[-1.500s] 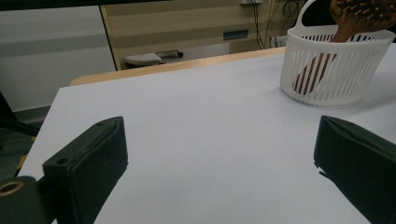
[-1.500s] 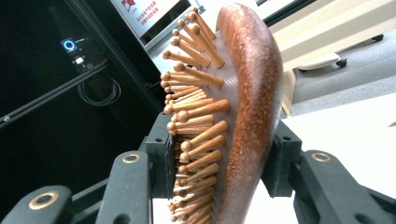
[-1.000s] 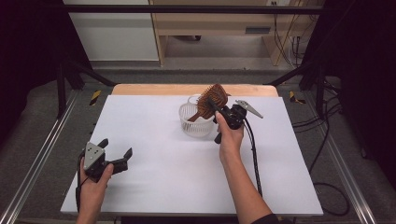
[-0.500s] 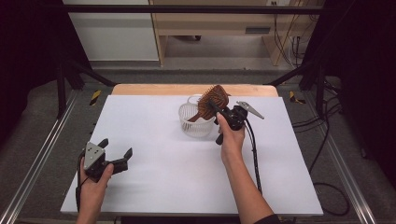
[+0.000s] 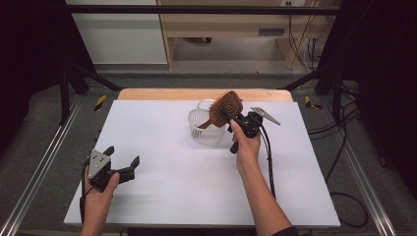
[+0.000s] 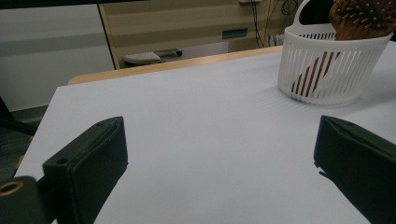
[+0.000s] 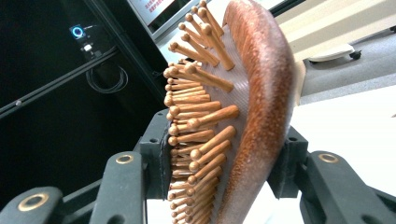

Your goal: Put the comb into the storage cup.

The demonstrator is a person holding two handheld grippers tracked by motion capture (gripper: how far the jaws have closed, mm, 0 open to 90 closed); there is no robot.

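A brown wooden hairbrush (image 5: pixel 227 105) stands tilted, its handle down inside a white slatted basket (image 5: pixel 202 132) at the back middle of the white table. My right gripper (image 5: pixel 230 117) is shut on the brush head. In the right gripper view the hairbrush (image 7: pixel 261 93) sits between the pads, bristles against one and the smooth back against the other; the jaws have just been opening a little with the brush still between them. My left gripper (image 5: pixel 123 155) rests open near the front left, nothing between its jaws. The left gripper view shows the basket (image 6: pixel 327 70) and hairbrush (image 6: pixel 364 16) far ahead.
The white table sheet (image 5: pixel 172 187) has a wooden strip (image 5: pixel 196 94) along its back edge. Metal rails (image 5: pixel 44 162) run down both sides. A black cable (image 5: pixel 269 157) trails from the right gripper along the forearm. Dark stands and wooden furniture lie beyond the table.
Both hands stay where they were. The brush still leans in the basket, with no visible shift.
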